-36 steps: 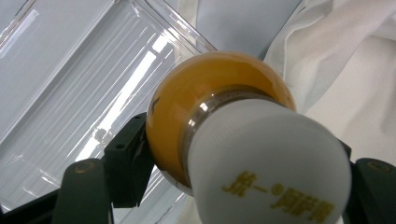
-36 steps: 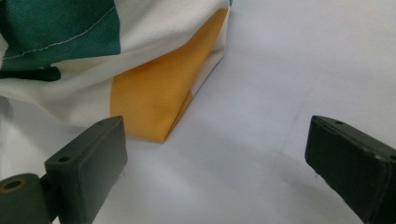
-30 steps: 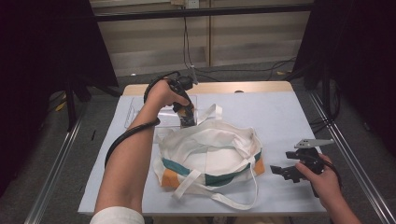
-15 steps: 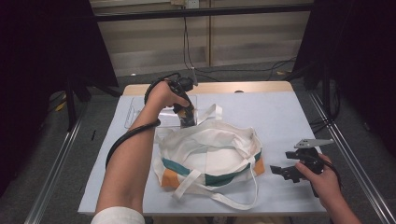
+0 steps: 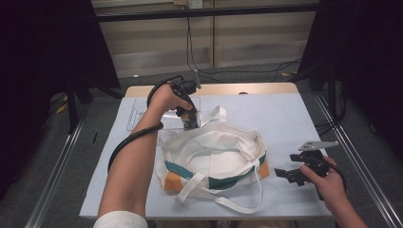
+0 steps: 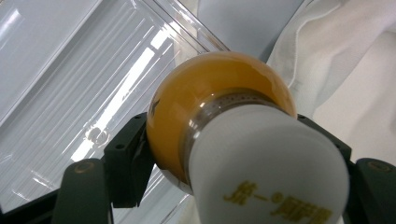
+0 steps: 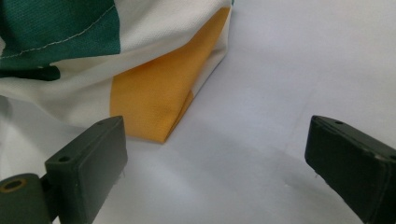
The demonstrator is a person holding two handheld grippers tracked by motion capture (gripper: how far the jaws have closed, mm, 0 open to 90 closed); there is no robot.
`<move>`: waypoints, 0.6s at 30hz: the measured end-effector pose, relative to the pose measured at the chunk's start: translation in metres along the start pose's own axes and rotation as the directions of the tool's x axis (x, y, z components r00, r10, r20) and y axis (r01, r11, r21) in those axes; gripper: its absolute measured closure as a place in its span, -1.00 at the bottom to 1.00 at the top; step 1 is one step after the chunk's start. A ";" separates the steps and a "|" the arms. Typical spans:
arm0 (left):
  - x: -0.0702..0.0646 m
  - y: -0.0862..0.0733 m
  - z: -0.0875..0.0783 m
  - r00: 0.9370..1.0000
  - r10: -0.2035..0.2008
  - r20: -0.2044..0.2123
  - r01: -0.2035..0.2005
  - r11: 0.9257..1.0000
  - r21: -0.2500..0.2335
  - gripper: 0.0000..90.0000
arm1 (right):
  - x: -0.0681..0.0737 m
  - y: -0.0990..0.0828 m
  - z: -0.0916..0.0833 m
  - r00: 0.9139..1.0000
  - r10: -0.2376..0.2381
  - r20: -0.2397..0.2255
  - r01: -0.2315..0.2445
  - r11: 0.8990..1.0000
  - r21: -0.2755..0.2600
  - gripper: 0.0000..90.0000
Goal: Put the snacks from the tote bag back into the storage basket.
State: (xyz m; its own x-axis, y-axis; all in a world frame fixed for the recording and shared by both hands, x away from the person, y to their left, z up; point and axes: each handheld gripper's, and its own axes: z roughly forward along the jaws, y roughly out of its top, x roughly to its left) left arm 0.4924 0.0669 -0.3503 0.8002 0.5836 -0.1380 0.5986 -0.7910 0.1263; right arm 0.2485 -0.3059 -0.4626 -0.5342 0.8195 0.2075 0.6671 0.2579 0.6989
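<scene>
A white cloth tote bag with green and orange patches lies open in the middle of the table. My left gripper hangs at the bag's far rim, shut on a small bottle of orange liquid with a white cap. In the left gripper view the black jaws press the bottle from both sides, with the bag's white cloth to the right. My right gripper rests near the bag's right corner. In the right gripper view it stands open and empty, facing the orange corner patch.
A clear plastic tray lies on the pale table cover behind the bag, under and to the left of the left gripper; its ribbed surface appears in the left gripper view. The bag's white straps trail toward the front edge.
</scene>
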 end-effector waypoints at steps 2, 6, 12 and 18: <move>0.000 0.000 0.000 1.000 0.002 -0.001 -0.002 1.000 -0.003 -0.34 | 0.000 0.000 0.000 1.000 0.001 -0.001 -0.001 1.000 0.001 -0.88; 0.000 0.001 0.001 1.000 0.011 0.003 -0.011 1.000 -0.002 -0.34 | 0.000 0.000 0.000 1.000 0.001 -0.001 -0.001 1.000 0.001 -0.88; 0.001 0.001 0.001 1.000 0.005 0.002 -0.005 1.000 -0.011 -0.34 | 0.000 0.000 0.000 1.000 0.000 0.000 0.000 1.000 0.000 -0.88; 0.000 0.000 0.002 1.000 -0.002 -0.002 0.002 1.000 -0.023 -0.34 | 0.000 0.000 0.000 1.000 -0.003 0.002 0.003 1.000 0.002 -0.88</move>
State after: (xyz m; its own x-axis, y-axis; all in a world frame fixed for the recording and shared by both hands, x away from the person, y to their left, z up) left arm 0.4924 0.0665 -0.3520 0.7993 0.5854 -0.1360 0.6007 -0.7856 0.1486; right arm 0.2489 -0.3059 -0.4624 -0.5356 0.8195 0.2039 0.6661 0.2616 0.6984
